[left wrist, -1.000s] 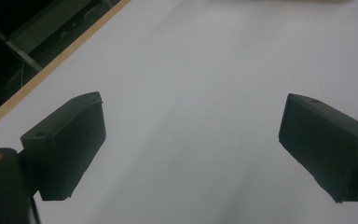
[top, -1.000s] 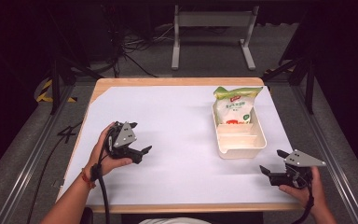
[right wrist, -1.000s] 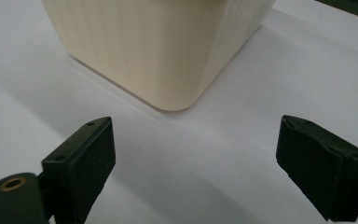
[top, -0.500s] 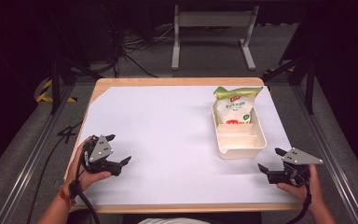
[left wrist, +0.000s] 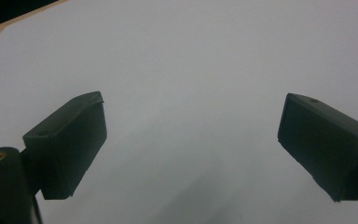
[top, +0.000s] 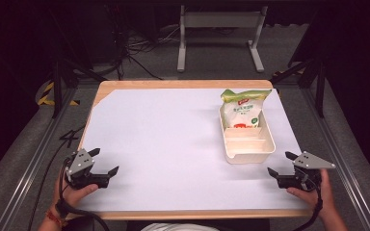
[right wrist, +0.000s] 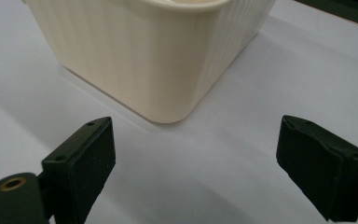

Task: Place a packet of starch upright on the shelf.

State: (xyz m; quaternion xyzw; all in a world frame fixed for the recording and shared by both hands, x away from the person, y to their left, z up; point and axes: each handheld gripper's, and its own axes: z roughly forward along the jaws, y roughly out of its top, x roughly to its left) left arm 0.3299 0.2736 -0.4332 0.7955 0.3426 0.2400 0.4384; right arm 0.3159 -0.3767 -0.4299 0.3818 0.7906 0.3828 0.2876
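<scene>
A cream ribbed tray [top: 265,144] with divided compartments stands at the right of the white table cover. A white and green snack bag [top: 243,108] lies in its far part, leaning over the back rim. My right gripper [top: 282,163] rests near the front right corner, open and empty, just in front of the tray [right wrist: 158,60], whose rounded corner lies ahead of the jaws. My left gripper [top: 105,161] sits open at the front left, with bare white cover between its jaws [left wrist: 191,135].
The white cover [top: 173,139] spans most of the wooden table [top: 125,85]. A metal stand [top: 219,38] and cables lie on the floor beyond the far edge. Rails run along both sides of the table.
My left gripper has drawn back toward the front left corner of the table. The right gripper has barely shifted. Tray and bag stay put.
</scene>
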